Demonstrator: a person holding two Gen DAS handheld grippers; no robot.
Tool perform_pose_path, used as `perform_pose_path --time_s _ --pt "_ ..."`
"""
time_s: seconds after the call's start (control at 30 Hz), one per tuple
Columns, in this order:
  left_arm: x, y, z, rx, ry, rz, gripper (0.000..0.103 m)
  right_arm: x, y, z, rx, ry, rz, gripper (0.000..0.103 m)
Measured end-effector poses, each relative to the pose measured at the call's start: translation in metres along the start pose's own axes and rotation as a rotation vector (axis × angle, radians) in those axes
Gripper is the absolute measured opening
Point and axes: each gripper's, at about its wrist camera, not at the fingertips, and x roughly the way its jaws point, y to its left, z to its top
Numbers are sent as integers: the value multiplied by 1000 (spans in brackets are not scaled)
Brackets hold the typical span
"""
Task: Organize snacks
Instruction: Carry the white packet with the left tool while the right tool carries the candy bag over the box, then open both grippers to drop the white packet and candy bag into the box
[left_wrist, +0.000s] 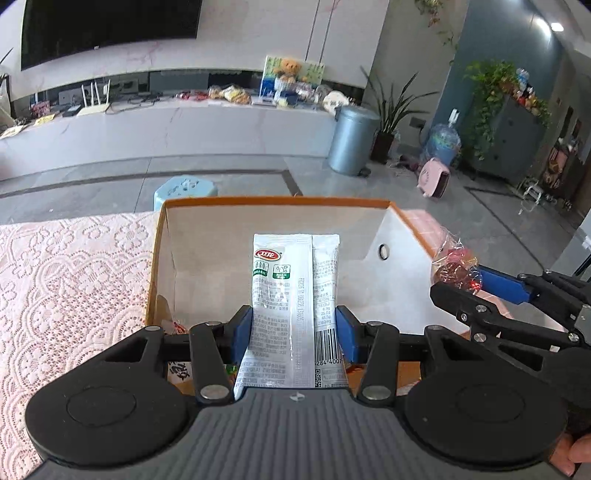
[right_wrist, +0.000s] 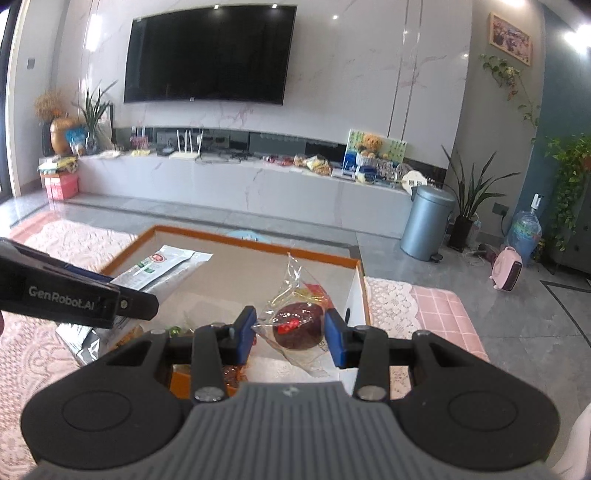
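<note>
Orange-rimmed box w/ white inside sits on your pink lace tablecloth, straight ahead of both grippers. Your left gripper has its blue pads clamped on a white snack sachet, held above the box interior, printed back side facing the cam, barcode near the bottom. Your right gripper is closed on a clear-wrapped dark round snack, over the box's right side, wrapper tail sticking up. In right wrist view the sachet pokes out over the box's left part. A few other wrapped snacks lie at the box's near edge, partly hidden.
</note>
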Motion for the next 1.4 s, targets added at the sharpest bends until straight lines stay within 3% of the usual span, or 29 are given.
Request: perform_pose_path --time_s 0.4,1.0,1.1,1.23,1.4 --pt "43 -1 3 39 77 13 54 61 -7 -4 -8 122 -16 38" --pt "67 -2 4 92 134 92 57 103 -3 -11 -7 251 -9 39" --pt "67 -4 4 110 133 108 63 106 0 -9 -18 262 -11 39" --pt "59 -3 3 116 85 102 82 107 4 -9 -30 266 -15 39" --pt "48 -3 5 123 10 130 87 110 4 -9 -9 295 -20 39"
